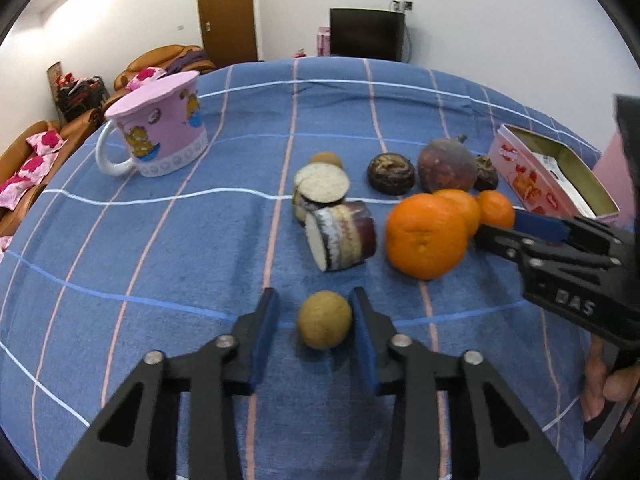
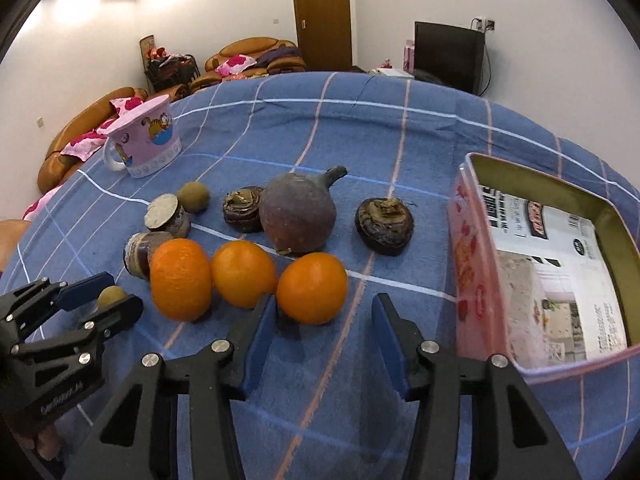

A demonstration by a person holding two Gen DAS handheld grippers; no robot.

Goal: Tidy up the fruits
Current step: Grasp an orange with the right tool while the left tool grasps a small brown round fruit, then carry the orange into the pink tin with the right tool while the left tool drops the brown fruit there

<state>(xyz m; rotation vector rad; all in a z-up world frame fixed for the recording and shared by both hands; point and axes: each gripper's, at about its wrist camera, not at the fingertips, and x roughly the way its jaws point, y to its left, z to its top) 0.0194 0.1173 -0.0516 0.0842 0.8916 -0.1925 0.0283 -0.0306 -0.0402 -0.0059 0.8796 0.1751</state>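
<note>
A small brown longan point(image 1: 324, 320) lies on the blue checked cloth between the fingers of my left gripper point(image 1: 316, 308). The right pad touches it and a strip of cloth shows at the left pad, so the gripper is open. In the right wrist view that left gripper point(image 2: 116, 294) brackets the same longan point(image 2: 112, 296). My right gripper point(image 2: 324, 320) is open, with its tips just short of the nearest of three oranges point(image 2: 312, 288). The left pad is by that orange's edge and the right pad stands clear of it. From the left wrist view the right gripper point(image 1: 516, 234) reaches in beside that orange point(image 1: 496, 208).
An open pink tin point(image 2: 456, 240) with a printed card inside stands at the right. A pink mug point(image 1: 160, 132) sits far left. Behind the oranges are a purple-brown stemmed fruit point(image 2: 296, 212), two dark water chestnuts point(image 2: 384, 226), two sugarcane pieces point(image 1: 340, 236) and another longan point(image 2: 193, 196).
</note>
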